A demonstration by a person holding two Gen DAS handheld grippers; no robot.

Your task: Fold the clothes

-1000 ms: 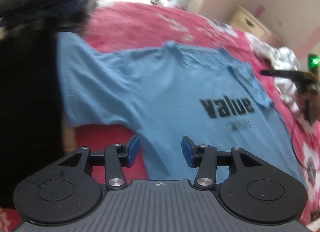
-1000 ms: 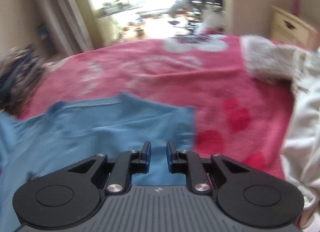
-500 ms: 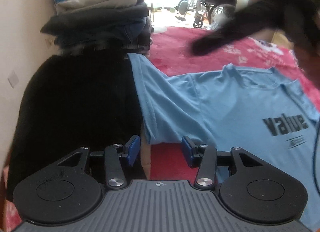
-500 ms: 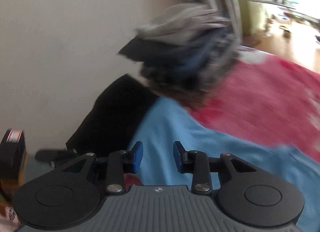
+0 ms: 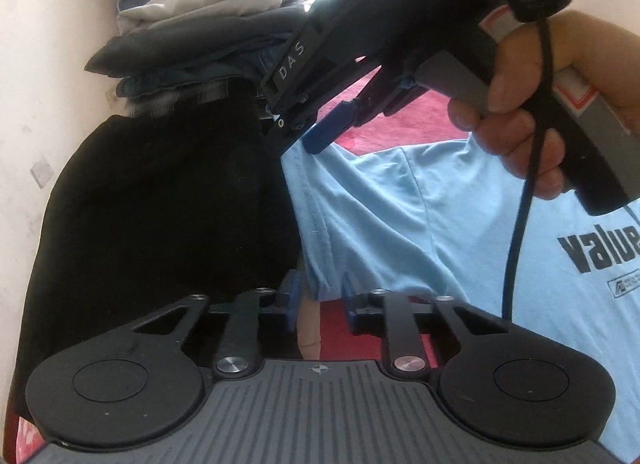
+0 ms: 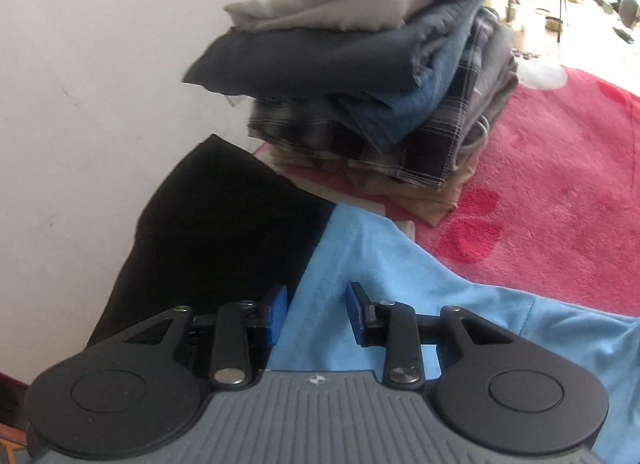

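Wall (image 6: 100,84): pale, along the left side of both views.
Black garment (image 5: 160,204): spread flat on the bed beside the wall, its right edge meeting the sleeve of the blue T-shirt.
Clothes pile (image 6: 360,64): folded things stacked behind the black garment, a grey piece on top, dark grey, denim blue and plaid below, beige at the bottom.
Left tongs (image 5: 318,298): low at the corner of the T-shirt sleeve; jaws just been closing, blue pads on either side of the sleeve hem, seemingly pinching it, though the contact is partly hidden by the cloth.
Blue T-shirt (image 5: 400,224): lying flat on the bed, printed side up, sleeve stretched toward the black garment, the word "value" at the right edge of the left view.
Right tongs (image 6: 316,310): over the upper part of the same sleeve, jaws parted, one pad over the black garment, the other over blue cloth, nothing pressed between.
Hand (image 5: 520,124): wrapped round the handle of the right tongs, a black cable hanging down from it.
Bed cover (image 6: 560,184): red, fleecy, with darker red and white patches.
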